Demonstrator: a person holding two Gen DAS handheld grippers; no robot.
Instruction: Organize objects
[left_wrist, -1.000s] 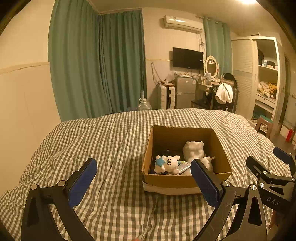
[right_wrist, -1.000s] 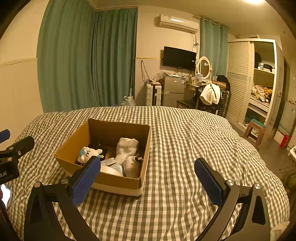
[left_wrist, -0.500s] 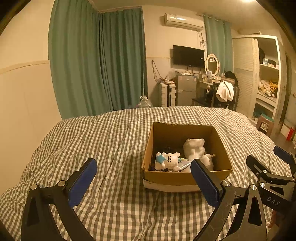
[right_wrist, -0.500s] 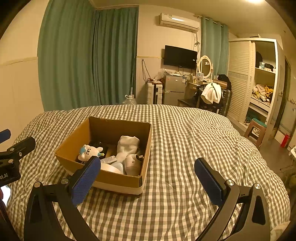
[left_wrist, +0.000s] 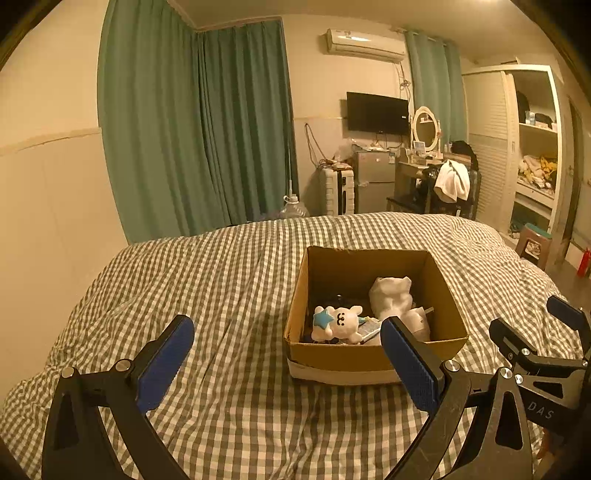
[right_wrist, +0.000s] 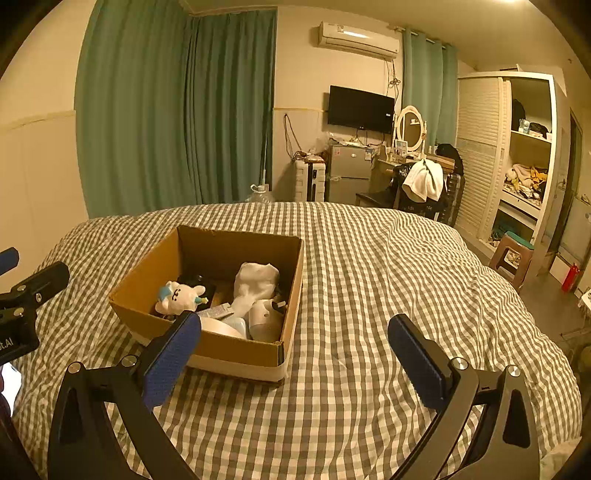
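An open cardboard box sits on the checked bed cover. Inside lie a white plush toy with a blue star, a white cloth bundle and several small items. My left gripper is open and empty, just short of the box's front left corner. My right gripper is open and empty, near the box's front right corner. Each gripper shows at the edge of the other's view, the right one and the left one.
The checked bed cover spreads around the box. Beyond the bed stand green curtains, a fridge, a chair with a white towel, a wardrobe and a stool.
Both views have tilted slightly upward, so the box sits a little lower in the frames. Both grippers stay open and empty.
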